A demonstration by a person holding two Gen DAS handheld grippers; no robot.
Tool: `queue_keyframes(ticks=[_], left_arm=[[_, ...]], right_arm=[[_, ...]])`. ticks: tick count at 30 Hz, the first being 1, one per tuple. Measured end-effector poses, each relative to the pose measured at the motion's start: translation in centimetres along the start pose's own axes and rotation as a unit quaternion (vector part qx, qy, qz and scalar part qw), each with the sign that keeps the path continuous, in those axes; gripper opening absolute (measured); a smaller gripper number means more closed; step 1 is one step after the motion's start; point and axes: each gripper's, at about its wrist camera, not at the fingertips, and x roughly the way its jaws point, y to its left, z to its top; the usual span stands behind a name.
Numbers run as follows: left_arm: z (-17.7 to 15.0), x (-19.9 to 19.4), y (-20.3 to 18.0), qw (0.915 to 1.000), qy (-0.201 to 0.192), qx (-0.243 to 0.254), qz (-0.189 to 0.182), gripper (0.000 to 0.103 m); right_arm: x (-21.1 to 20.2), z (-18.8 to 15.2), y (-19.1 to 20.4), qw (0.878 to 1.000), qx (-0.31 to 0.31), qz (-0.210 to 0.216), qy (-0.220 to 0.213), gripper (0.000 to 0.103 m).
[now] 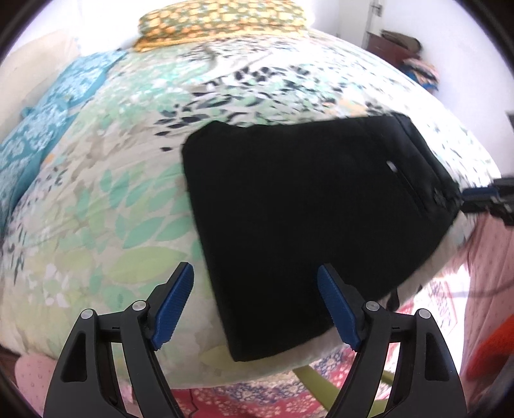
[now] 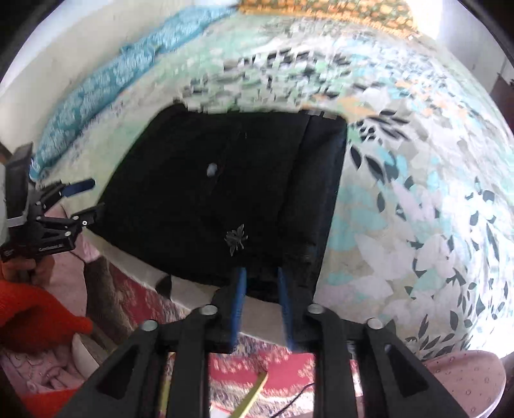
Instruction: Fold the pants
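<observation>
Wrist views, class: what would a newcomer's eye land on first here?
The black pants, folded into a flat dark block near the bed's edge, against the pale leaf-print bedspread. Next, the left gripper, jaws open over the pants' corner, and an orange-patterned pillow at the far end.

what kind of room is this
Most likely a bedroom. The folded black pants lie on a bed with a leaf-patterned green and white bedspread, an orange and green floral pillow sits at its far end, and a red patterned rug covers the floor below.
</observation>
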Motion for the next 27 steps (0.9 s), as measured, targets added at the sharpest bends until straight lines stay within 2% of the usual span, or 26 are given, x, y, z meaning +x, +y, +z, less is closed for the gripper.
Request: queue_keyframes(ticks=[2, 7, 15, 18, 20, 21, 23, 25, 27], left_arm=[[0.2, -0.1, 0.6, 0.9998, 0.001, -0.019, 0.004, 0.081], [0.4, -0.3, 1.0, 0.9991, 0.004, -0.031, 0.027, 0.083], [0.4, 0.2, 1.4, 0.9985, 0.010, -0.032, 0.044, 0.084], [0.7, 0.3, 2.5, 0.9981, 0.009, -0.046, 0.040, 0.084], [0.9, 0.6, 4.2, 0.9966, 0.013, -0.080, 0.016, 0.087], [1.0, 0.9, 5.5, 0.9938, 0.020, -0.109, -0.008, 0.088], [0.9, 2.2, 8.6, 0.9807, 0.038, -0.181, -0.065, 0.088], [0.6, 3.4, 10.3, 0.9680, 0.055, -0.224, -0.099, 0.088], [0.4, 5.0, 11.1, 0.9567, 0.074, -0.247, -0.135, 0.088]], right_arm=[[-1.1, -0.3, -0.3, 0.999, 0.021, -0.004, -0.041, 0.083], [-1.8, -0.4, -1.0, 0.995, 0.071, 0.008, -0.076, 0.084], [-0.8, -0.2, -1.4, 0.995, 0.076, 0.008, -0.068, 0.084], [-0.7, -0.1, -2.0, 0.993, 0.084, 0.028, -0.074, 0.084], [-0.5, 0.3, -3.3, 0.991, 0.099, 0.042, -0.082, 0.084], [-0.3, 0.6, -4.1, 0.990, 0.107, 0.047, -0.082, 0.085], [0.8, 1.2, -5.9, 0.988, 0.122, 0.063, -0.064, 0.090], [2.5, 1.8, -7.4, 0.984, 0.138, 0.102, -0.038, 0.090], [4.4, 2.2, -8.6, 0.975, 0.157, 0.157, -0.019, 0.090]])
